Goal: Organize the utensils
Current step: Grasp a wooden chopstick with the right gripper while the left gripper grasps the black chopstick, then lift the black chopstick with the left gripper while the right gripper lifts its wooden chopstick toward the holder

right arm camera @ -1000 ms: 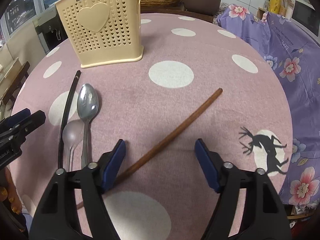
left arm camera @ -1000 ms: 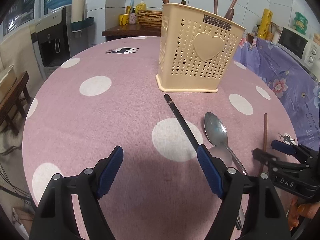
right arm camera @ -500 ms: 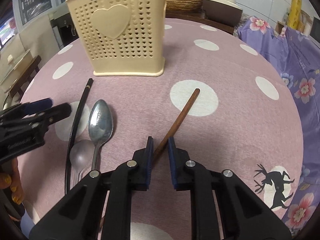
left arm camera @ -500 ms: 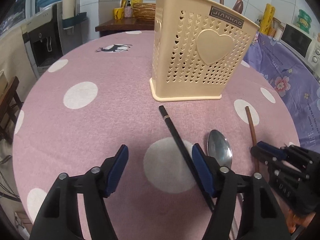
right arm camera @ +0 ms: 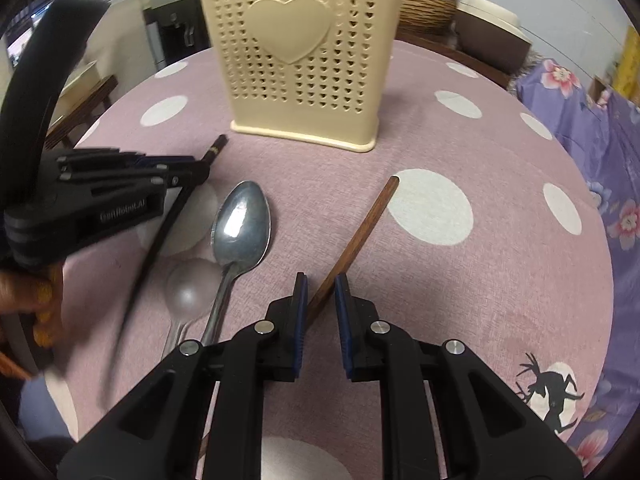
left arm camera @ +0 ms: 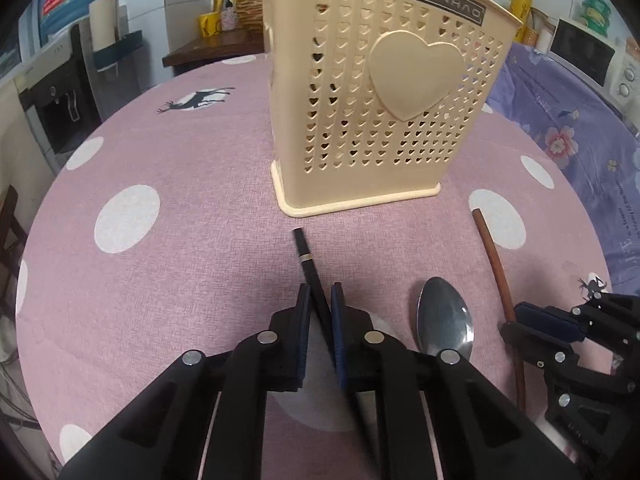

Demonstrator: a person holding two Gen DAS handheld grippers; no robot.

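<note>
A round table under a pink cloth with white spots, seen from two hand-held grippers pointing down at it.

At the left, the left gripper has just been closing, and its blue pads now pinch a black chopstick that lies flat, tip towards a cream holder standing upright just beyond. Right of it lies a metal spoon, bowl up. Further right, a brown chopstick lies slanted on the cloth, and the right gripper is closed on its near part.

Some utensil tops already stick up out of the holder. Both chopsticks and the spoons are not yet in; neither chopstick looks lifted.

Only the right view shows a second, duller spoon beside the metal one, overlapped by its handle, and part of the person's hand on the left gripper. Only the left view shows the utensils standing in the holder.
</note>
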